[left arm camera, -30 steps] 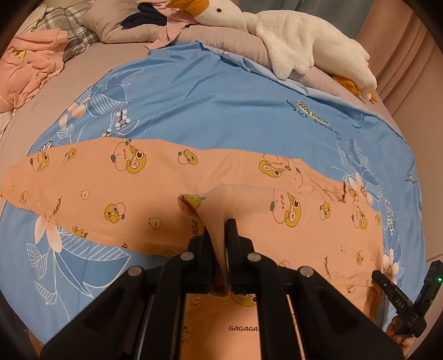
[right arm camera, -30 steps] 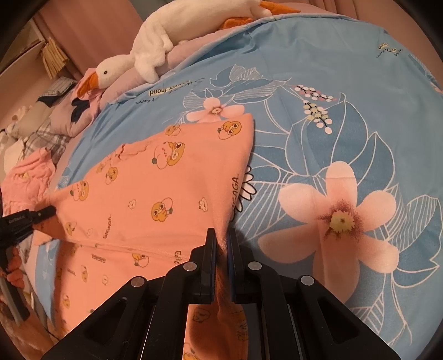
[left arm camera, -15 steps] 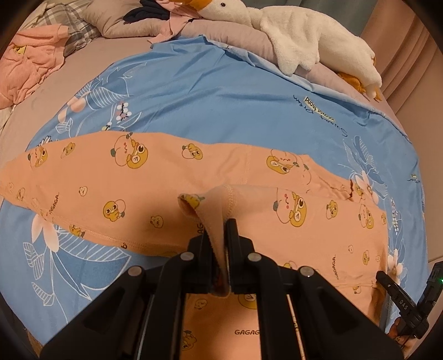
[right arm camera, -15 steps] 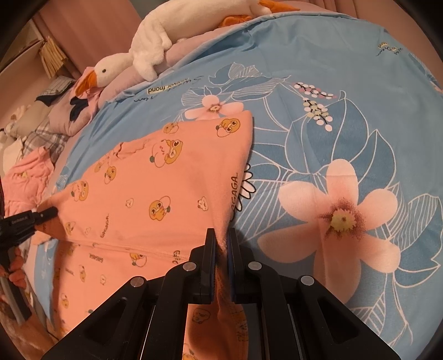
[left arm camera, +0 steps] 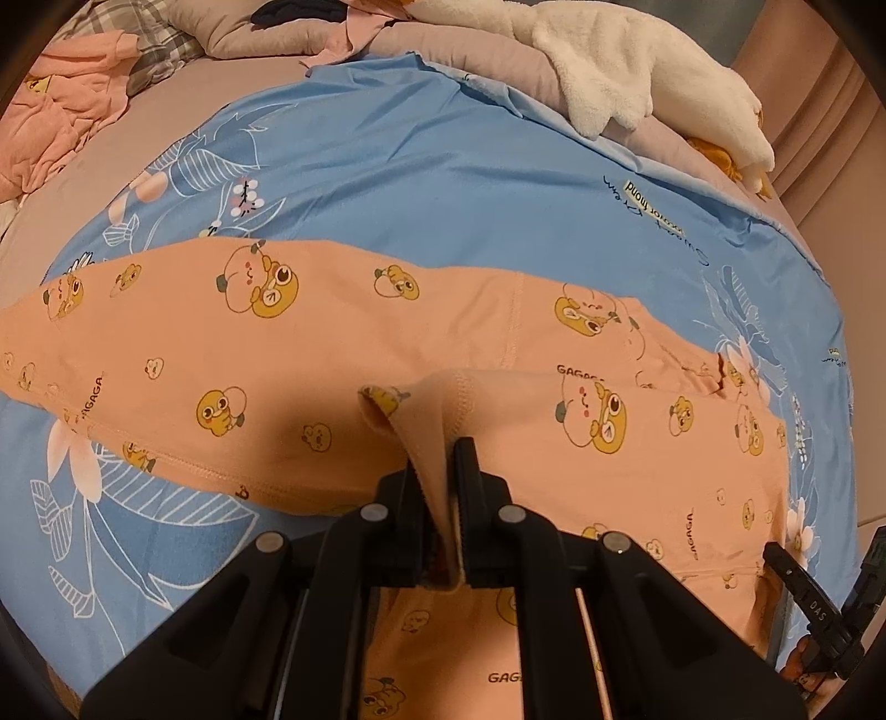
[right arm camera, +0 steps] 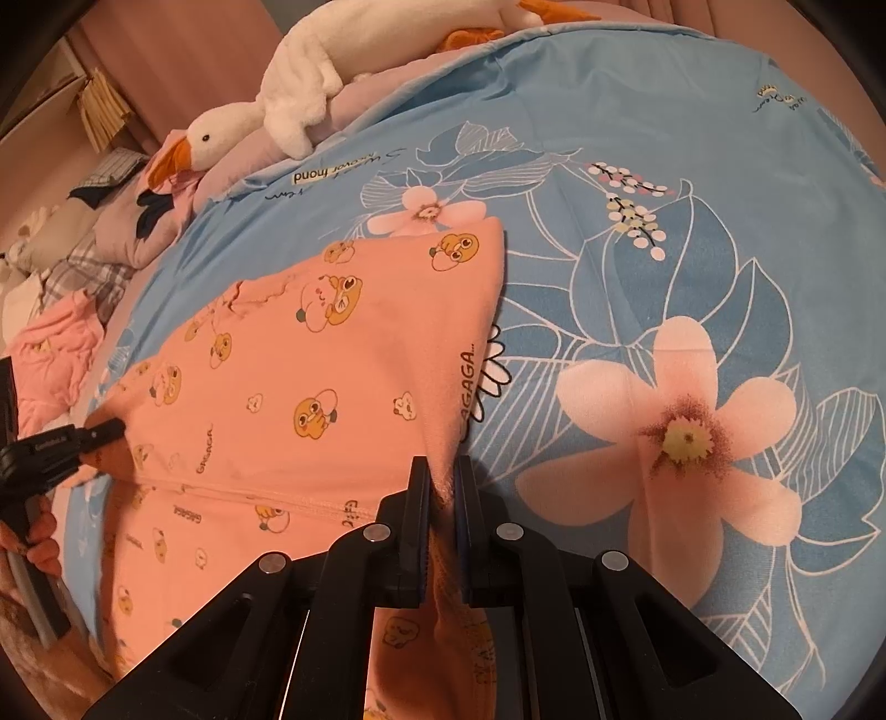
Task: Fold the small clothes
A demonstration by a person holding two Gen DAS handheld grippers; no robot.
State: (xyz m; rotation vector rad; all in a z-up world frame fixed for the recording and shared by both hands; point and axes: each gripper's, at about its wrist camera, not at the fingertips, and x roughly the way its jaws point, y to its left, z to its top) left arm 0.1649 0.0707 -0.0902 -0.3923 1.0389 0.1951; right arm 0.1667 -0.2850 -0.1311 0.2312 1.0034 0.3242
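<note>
A small orange garment (left arm camera: 288,354) printed with yellow cartoon figures lies across the blue floral sheet (left arm camera: 421,166). My left gripper (left arm camera: 440,459) is shut on a raised fold of its hem, which stands up between the fingers. In the right wrist view the same orange garment (right arm camera: 310,365) spreads to the left, and my right gripper (right arm camera: 441,476) is shut on its right edge. The left gripper's tip (right arm camera: 102,431) shows at the far left of that view, pinching the cloth. The right gripper's tip (left arm camera: 786,565) appears at the lower right of the left wrist view.
A white plush goose (right arm camera: 288,105) lies along the far edge of the bed. Crumpled pink clothes (left arm camera: 61,105) and a plaid cloth (left arm camera: 149,50) sit at the far left. A person's hand (right arm camera: 39,540) holds the left gripper's handle.
The left wrist view has shifted slightly, with the goose and pillows sliding toward the top. Both grips on the garment are unchanged, and the right wrist view looks the same.
</note>
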